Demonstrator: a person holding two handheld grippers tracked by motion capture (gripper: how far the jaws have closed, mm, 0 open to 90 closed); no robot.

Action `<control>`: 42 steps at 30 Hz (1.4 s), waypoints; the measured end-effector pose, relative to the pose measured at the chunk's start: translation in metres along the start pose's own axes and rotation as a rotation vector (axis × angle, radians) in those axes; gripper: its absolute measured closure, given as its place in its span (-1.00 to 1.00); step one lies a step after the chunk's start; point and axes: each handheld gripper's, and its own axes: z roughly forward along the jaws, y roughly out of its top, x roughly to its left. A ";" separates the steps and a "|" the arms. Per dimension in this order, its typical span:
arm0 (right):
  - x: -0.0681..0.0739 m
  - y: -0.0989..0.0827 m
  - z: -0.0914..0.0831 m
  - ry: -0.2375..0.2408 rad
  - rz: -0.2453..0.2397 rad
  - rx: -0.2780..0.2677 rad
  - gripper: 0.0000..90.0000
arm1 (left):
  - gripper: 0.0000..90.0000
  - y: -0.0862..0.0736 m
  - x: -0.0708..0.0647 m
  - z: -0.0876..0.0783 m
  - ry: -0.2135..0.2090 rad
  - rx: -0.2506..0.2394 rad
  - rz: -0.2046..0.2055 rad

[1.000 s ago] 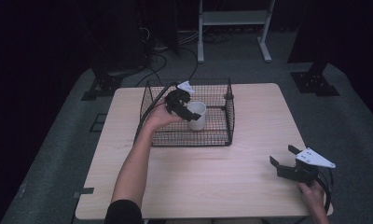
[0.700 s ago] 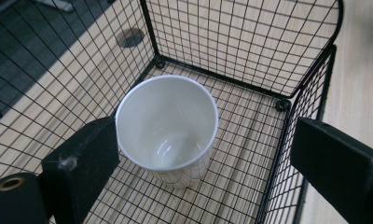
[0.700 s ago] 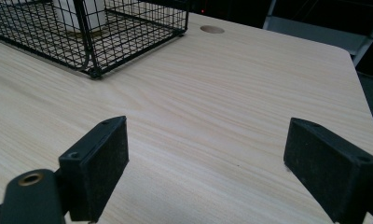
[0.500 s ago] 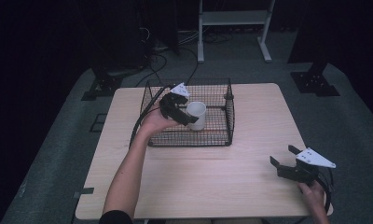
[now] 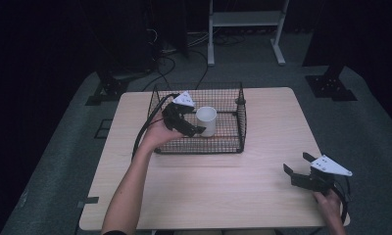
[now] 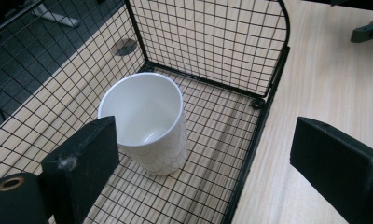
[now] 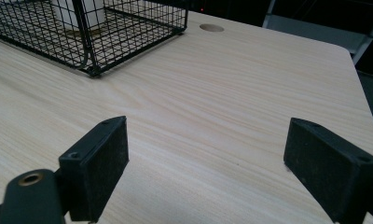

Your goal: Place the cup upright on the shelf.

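White cup (image 5: 206, 120) stands upright inside the wire basket (image 5: 240, 128), near its back wall, approx mid-basket, empty. Left gripper (image 5: 194, 128) hovers over the basket's front-left part, just beside the cup w/o touching; jaws spread, nothing between them. In the left gripper view the cup (image 6: 145, 122) sits just past one jaw. Right gripper (image 5: 296, 164) is well apart from the basket, near the table (image 5: 223, 196) front-right corner, jaws spread wide, nothing pinched.
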 end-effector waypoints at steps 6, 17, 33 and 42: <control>0.000 0.000 0.000 -0.001 0.001 0.000 -0.71 | -0.84 -0.004 -0.008 -0.003 -0.001 -0.010 0.004; -0.001 0.000 0.000 -0.002 0.003 -0.002 -0.71 | -0.84 -0.012 -0.022 -0.011 0.005 -0.033 0.010; 0.000 0.000 0.001 -0.005 -0.007 0.004 -0.71 | -0.84 -0.025 -0.040 -0.020 -0.013 -0.044 0.013; 0.001 0.000 0.001 -0.007 -0.009 0.004 -0.71 | -0.84 -0.034 -0.048 -0.025 -0.003 -0.051 0.012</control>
